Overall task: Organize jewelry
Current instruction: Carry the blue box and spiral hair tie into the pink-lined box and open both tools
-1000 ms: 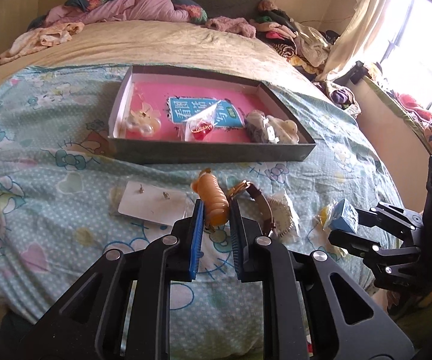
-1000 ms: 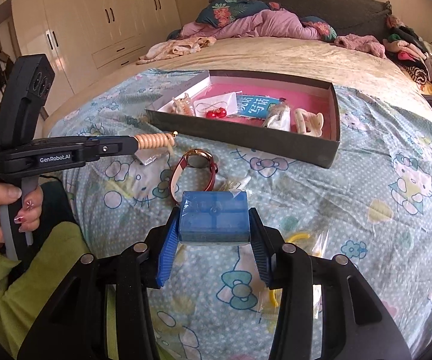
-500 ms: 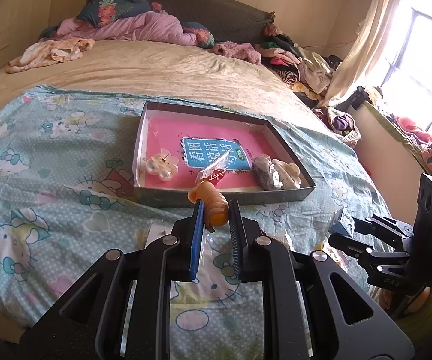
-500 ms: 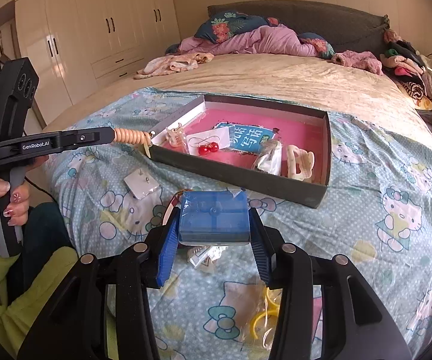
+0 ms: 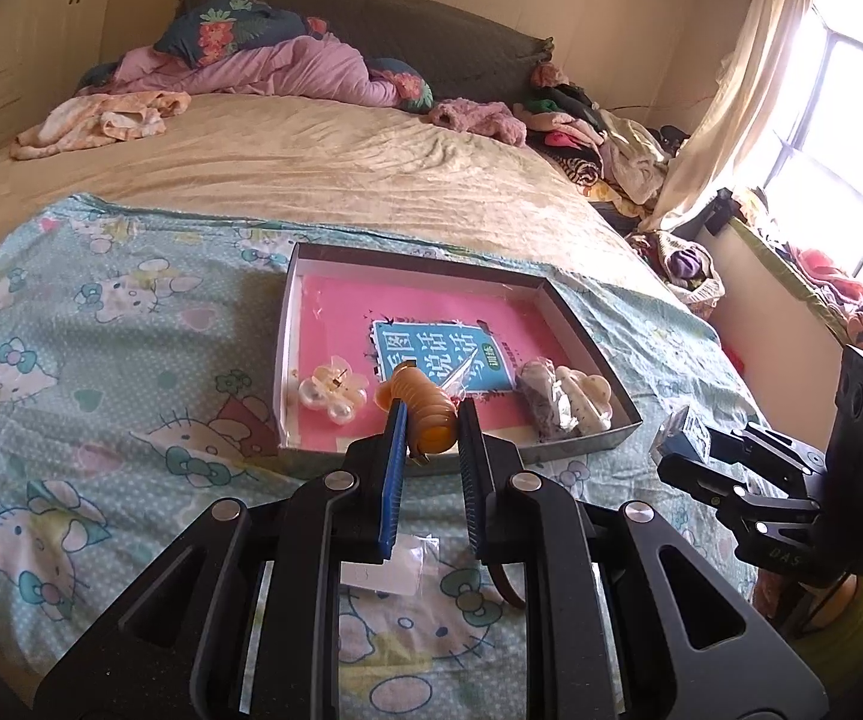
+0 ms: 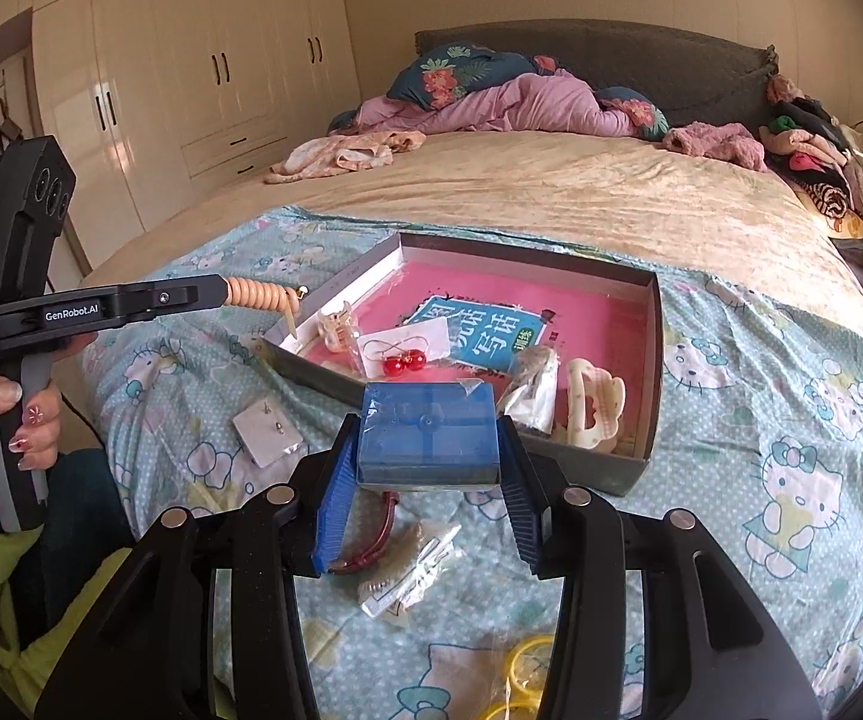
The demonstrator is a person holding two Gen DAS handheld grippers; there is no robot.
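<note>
A shallow grey box (image 5: 581, 330) with a pink floor lies on the bed; it also shows in the right wrist view (image 6: 650, 360). It holds a pearl flower clip (image 5: 332, 393), red cherry earrings (image 6: 404, 363), a cream claw clip (image 6: 593, 405) and a bagged item (image 6: 530, 390). My left gripper (image 5: 428, 426) is shut on an orange beaded bracelet (image 5: 422, 411), held above the box's near wall; it also appears in the right wrist view (image 6: 260, 294). My right gripper (image 6: 428, 456) is shut on a small blue box (image 6: 428, 429), just short of the grey box.
On the Hello Kitty sheet (image 6: 791, 450) lie an earring card (image 6: 266, 432), a red-strap watch (image 6: 371, 546), a bagged comb (image 6: 407, 576) and yellow rings (image 6: 521, 684). Clothes are piled at the bed's far side (image 5: 599, 138). Wardrobes (image 6: 191, 90) stand on the left.
Both grippers have risen and moved forward toward the grey box with their items. The bracelet went from just above the sheet to over the box's near wall.
</note>
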